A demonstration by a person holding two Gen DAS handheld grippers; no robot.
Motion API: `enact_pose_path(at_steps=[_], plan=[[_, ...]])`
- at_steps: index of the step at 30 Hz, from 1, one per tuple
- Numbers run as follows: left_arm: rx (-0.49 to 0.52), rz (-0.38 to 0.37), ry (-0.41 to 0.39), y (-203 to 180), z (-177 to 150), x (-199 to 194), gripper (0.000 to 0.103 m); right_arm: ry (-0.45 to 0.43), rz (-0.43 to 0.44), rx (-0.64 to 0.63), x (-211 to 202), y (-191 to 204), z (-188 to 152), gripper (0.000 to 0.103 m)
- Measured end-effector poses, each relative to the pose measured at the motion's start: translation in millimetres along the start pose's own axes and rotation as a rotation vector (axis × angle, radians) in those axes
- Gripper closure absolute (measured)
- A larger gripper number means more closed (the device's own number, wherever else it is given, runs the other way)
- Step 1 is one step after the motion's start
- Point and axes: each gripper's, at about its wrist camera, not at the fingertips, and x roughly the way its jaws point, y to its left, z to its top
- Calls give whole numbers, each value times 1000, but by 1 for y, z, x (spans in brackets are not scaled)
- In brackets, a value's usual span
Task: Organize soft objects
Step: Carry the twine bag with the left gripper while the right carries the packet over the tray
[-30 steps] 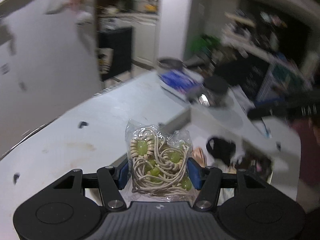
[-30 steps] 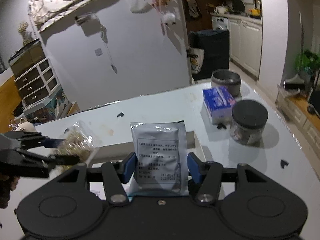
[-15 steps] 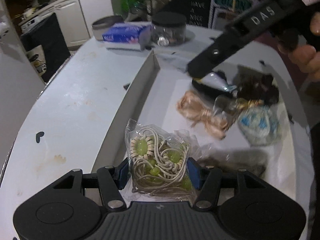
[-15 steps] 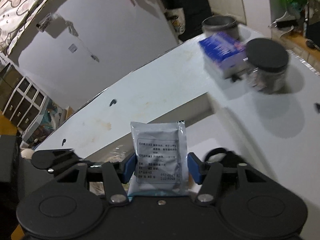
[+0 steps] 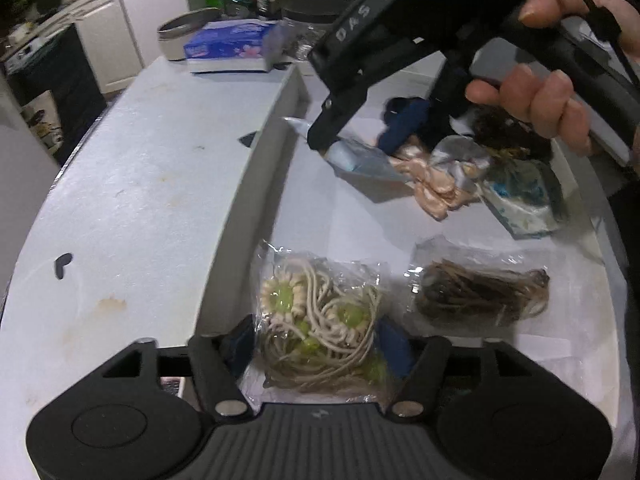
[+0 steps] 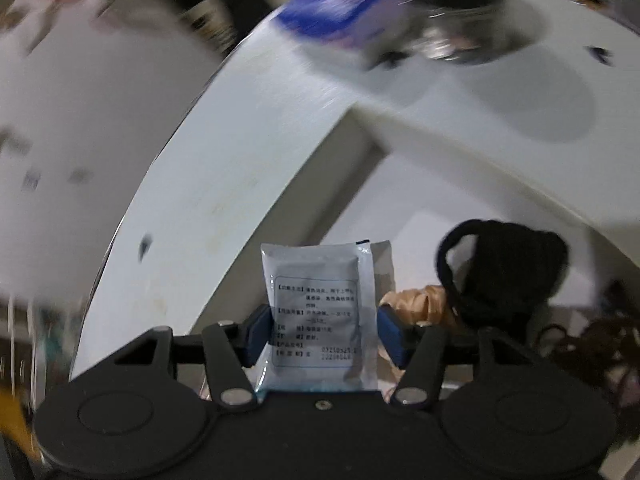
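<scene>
Both dropped into box (image 5: 256, 184) now. Left gripper (image 5: 316, 344) easing open around cord bag (image 5: 320, 328), right gripper (image 6: 322, 334) loosening off packet (image 6: 320, 312) at 12 o'clock, probably releasing.

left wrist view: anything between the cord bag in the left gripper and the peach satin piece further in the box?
Nothing: that stretch is bare white box floor, seen in the left wrist view between the cord bag and the peach satin piece.

Black tongs (image 5: 320, 344), blue pads (image 5: 394, 346)
</scene>
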Motion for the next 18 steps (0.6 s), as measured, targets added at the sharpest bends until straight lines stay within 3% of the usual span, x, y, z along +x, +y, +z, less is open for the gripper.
enact_pose_path(at_steps=[3,7,10,12,14,18], plan=[[-28,32,-24,1,-4,-3,23,48,57,62,2,-4,1,25],[-82,11,-59,1,-9,-9,24,125,131,-22,-3,2,-3,29],[-124,18,-86,1,-13,-15,29,178,128,-106,-5,8,-8,45],[-133,34,-80,0,-13,-16,31,206,103,-153,-1,9,-13,68],[-118,57,-65,-2,-12,-16,31,212,76,-193,5,9,-18,76],[-128,82,-47,-1,-16,-19,30,168,34,-240,18,7,-13,81]])
